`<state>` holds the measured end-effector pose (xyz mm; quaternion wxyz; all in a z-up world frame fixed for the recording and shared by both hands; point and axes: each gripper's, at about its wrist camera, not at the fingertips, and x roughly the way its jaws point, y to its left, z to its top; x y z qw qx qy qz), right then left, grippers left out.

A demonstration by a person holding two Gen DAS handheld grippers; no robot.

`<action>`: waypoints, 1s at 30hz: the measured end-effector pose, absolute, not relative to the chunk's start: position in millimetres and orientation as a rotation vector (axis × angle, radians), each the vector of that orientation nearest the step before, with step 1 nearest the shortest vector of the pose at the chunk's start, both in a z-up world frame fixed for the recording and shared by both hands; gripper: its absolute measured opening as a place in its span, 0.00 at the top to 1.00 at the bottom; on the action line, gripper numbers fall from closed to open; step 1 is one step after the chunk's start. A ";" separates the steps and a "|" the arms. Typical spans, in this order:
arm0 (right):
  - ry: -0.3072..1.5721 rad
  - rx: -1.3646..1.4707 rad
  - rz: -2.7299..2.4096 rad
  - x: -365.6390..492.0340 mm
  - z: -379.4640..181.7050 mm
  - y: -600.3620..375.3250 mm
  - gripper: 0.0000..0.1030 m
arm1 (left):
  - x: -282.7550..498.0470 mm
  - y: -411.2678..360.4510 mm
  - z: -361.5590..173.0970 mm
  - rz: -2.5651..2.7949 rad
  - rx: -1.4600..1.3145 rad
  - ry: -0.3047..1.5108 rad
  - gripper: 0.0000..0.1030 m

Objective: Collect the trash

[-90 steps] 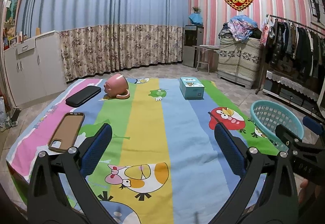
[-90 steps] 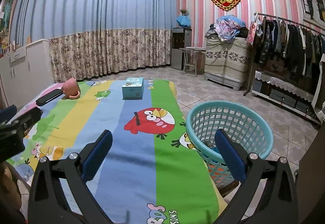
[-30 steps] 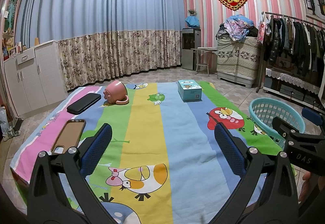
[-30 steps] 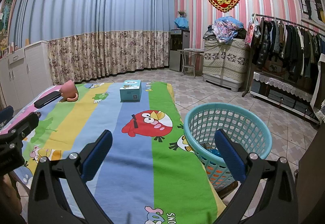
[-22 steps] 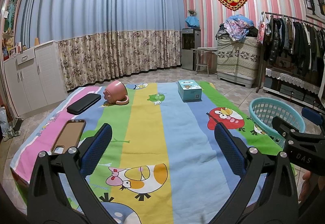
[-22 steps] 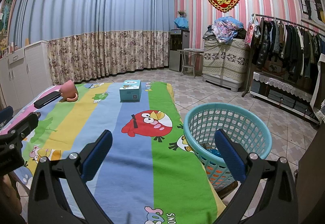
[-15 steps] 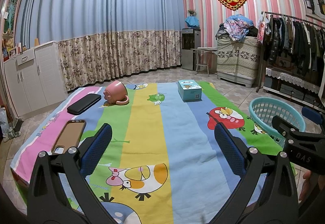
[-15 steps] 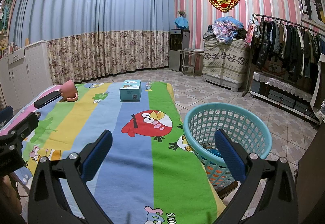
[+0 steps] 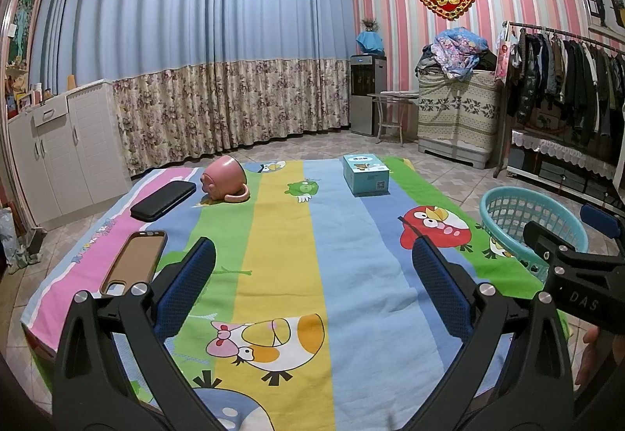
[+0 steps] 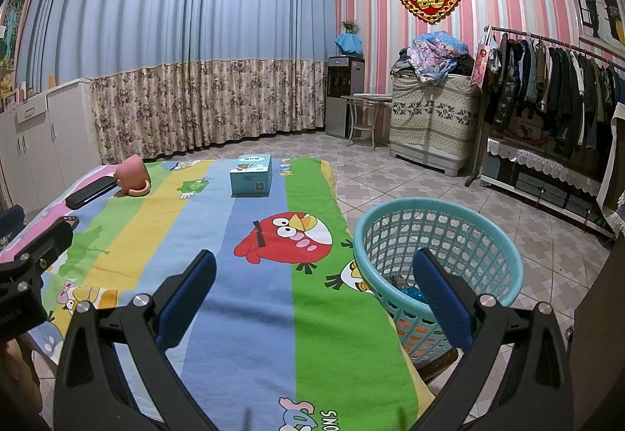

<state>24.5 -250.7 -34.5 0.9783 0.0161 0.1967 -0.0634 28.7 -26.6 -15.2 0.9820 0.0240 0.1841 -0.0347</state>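
Almost nothing changes over the last second: both my views hold the same framing, after a slight pull back and lift from three seconds ago, so I read this as a pause with no pick in hand. My left gripper point(image 9: 312, 282) hangs over the near edge of the bed point(image 9: 281, 235) with its jaws wide and nothing between them; my right gripper point(image 10: 314, 290) hangs by the bed's near right corner, jaws equally wide and bare. The teal basket point(image 10: 437, 231), where I judge the trash goes, stands on the floor just beside that corner. On the bed I see only a pink mug point(image 9: 225, 179) tipped on its side near the far left corner, a black case point(image 9: 163, 195) beside it, a phone case point(image 9: 134, 262) along the left edge and a teal box point(image 9: 366, 174) toward the far right corner; none looks like trash to me, so the collecting may be nearly done. Something blue and orange lies in the basket's bottom, half hidden by my right finger and the mesh, and I cannot tell what it is. The bed's near edge is cut off under both grippers.
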 end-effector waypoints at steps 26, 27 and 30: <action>0.394 0.033 -0.128 24.4 -34.8 -250.6 0.04 | 30.7 -20.7 -16.7 -0.067 0.051 0.365 0.05; 0.394 0.032 -0.128 24.3 -34.9 -250.6 0.04 | 30.4 -20.3 -17.1 -0.067 0.052 0.365 0.05; 0.394 0.031 -0.128 24.3 -34.9 -250.5 0.04 | 30.0 -20.7 -16.8 -0.067 0.052 0.364 0.05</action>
